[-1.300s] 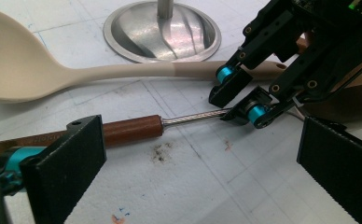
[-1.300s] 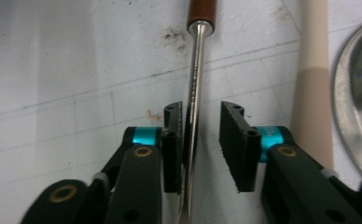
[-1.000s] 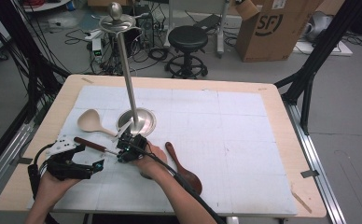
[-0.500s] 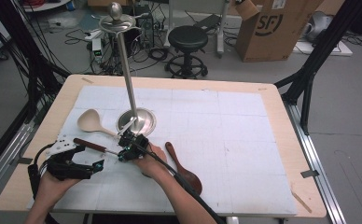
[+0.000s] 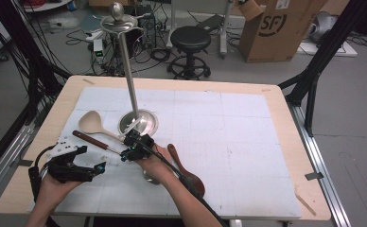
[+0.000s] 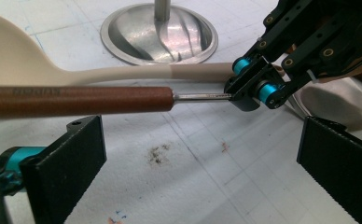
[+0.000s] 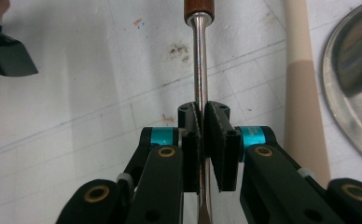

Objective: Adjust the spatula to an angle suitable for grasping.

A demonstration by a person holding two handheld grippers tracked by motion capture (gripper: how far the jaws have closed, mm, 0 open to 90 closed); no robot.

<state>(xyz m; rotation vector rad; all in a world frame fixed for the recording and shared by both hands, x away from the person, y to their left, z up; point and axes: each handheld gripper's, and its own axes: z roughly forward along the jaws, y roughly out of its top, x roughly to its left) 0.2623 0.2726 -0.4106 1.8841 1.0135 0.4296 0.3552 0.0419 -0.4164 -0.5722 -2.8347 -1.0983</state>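
Steel shank of the brown-handled utensil (image 7: 198,65) now sits pinched between the pads of my right gripper (image 7: 202,135). A second ago those jaws were a shade wider; they have just finished closing, and the thin metal rod is clamped between them, so I judge the grasp made and the lift ready to begin. My right hand has barely shifted while doing so, as the high view bears out (image 5: 133,147).

From this gripper the shank runs straight ahead out of the pads to the brown handle, which ends well beyond my fingertips. Just to the right of the jaws lies the cream ladle (image 7: 300,93), its handle parallel to the shank and close enough that I could drag it along if I sweep sideways. Farther right is the polished base of the metal stand (image 7: 356,88).

My left gripper (image 6: 202,154) hangs with its jaws spread wide and nothing between them; the brown handle (image 6: 76,100) crosses just ahead of its fingertips, not touched. The white table sheet (image 5: 229,132) lies beneath all of it.
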